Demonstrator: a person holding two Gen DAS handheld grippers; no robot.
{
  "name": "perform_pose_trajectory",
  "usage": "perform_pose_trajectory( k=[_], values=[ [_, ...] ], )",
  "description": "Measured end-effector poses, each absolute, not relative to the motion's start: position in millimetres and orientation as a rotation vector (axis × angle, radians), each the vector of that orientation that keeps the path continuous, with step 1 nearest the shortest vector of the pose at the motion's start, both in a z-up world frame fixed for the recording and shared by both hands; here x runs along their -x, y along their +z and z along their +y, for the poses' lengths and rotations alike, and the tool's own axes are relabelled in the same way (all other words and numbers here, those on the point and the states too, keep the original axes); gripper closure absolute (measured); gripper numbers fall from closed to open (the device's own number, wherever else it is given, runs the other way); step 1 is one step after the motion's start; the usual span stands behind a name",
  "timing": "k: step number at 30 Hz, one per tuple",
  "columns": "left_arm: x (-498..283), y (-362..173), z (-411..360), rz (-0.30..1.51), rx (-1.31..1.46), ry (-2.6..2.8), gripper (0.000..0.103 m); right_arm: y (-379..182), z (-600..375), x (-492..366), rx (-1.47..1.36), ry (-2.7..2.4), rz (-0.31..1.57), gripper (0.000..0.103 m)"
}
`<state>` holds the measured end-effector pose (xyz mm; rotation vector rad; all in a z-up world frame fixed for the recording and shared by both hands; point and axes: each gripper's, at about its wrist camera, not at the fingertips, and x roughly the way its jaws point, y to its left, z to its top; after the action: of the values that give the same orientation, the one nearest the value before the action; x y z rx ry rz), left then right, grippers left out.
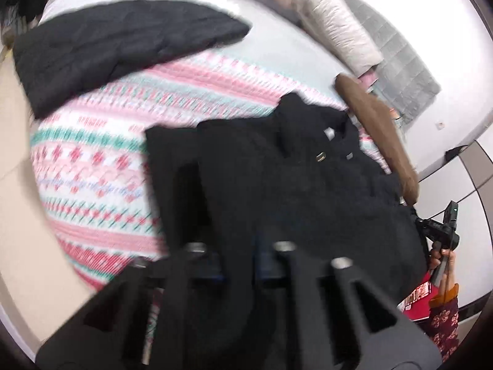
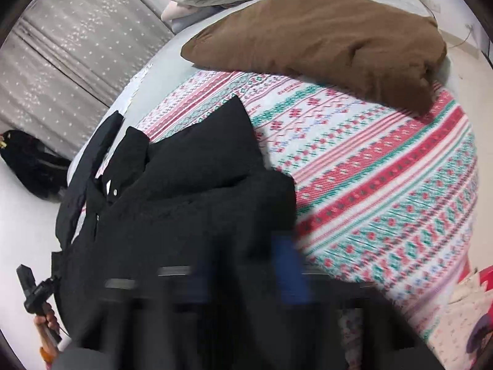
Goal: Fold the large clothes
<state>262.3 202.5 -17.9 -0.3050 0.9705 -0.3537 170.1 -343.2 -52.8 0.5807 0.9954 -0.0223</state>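
A black fleece jacket with a collar and metal snaps lies partly folded on the patterned bedspread. It also shows in the right wrist view. My left gripper sits low over the jacket's near edge; its dark fingers blend with the fabric and blur hides the gap. My right gripper is over the jacket's near right part, blurred, with blue pads showing. The right gripper also shows at the right edge of the left wrist view, held in a hand.
A folded black garment lies at the far left of the bed. A folded brown garment lies at the far right. Pillows are stacked at the head. A dark bag sits on the floor. The bedspread shows to the right.
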Motion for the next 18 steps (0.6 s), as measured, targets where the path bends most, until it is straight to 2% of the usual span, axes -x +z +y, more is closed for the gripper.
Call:
perform_pose_trajectory(
  k=[4, 11, 15, 18],
  values=[
    [-252.7, 16.3, 188.9, 0.825, 0.288, -0.446, 0.095, -20.0, -329.8, -167.2, -0.519, 0.007, 0.827, 0.097],
    [-273.7, 58.1, 214.7, 0.636, 0.465, -0.582, 0.096, 59.4, -317.5, -184.6, -0.536, 0.161, 0.539, 0.098],
    [-290.7, 53.6, 244.7, 0.510, 0.626, -0.660, 0.096, 86.6, -313.6, -203.7, -0.571, 0.261, 0.400, 0.098],
    [-321.6, 24.0, 261.2, 0.559, 0.686, -0.523, 0.095, 89.0, -312.6, -235.1, -0.588, 0.265, 0.384, 0.098]
  ],
)
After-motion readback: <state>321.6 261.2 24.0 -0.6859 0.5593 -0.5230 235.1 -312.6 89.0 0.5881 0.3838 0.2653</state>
